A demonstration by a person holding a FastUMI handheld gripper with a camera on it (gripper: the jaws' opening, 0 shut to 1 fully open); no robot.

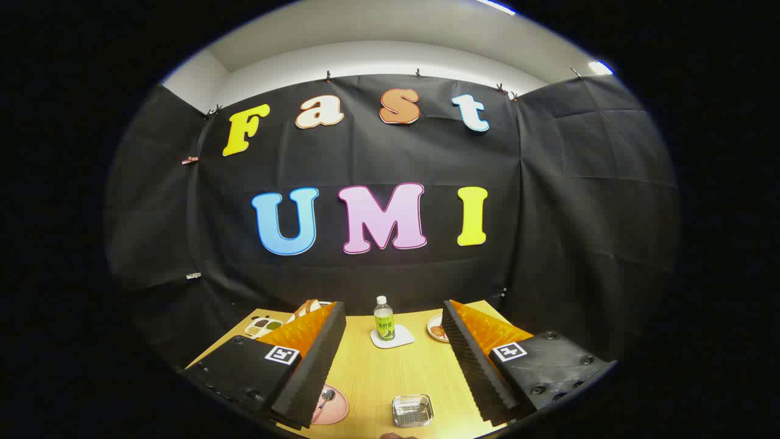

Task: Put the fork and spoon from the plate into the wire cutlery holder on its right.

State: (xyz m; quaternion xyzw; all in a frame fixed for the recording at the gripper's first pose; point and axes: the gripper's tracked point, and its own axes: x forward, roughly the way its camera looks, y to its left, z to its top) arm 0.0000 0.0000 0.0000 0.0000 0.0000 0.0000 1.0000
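My gripper [390, 366] is held high above the wooden table [378, 372], its two black ribbed fingers [308, 372] spread wide apart and holding nothing. Far below, beside the left finger, lies a pink plate [334, 408], partly hidden by that finger. A spoon [325, 397] rests on it; the fork is hidden. To the plate's right, between the fingers, sits the small wire cutlery holder [412, 410], and nothing shows inside it.
A green-labelled bottle [383, 319] stands on a white coaster [392, 337] at the table's far middle. A small dish of food [437, 329] is at the far right, a divided tray [263, 325] and another dish at the far left.
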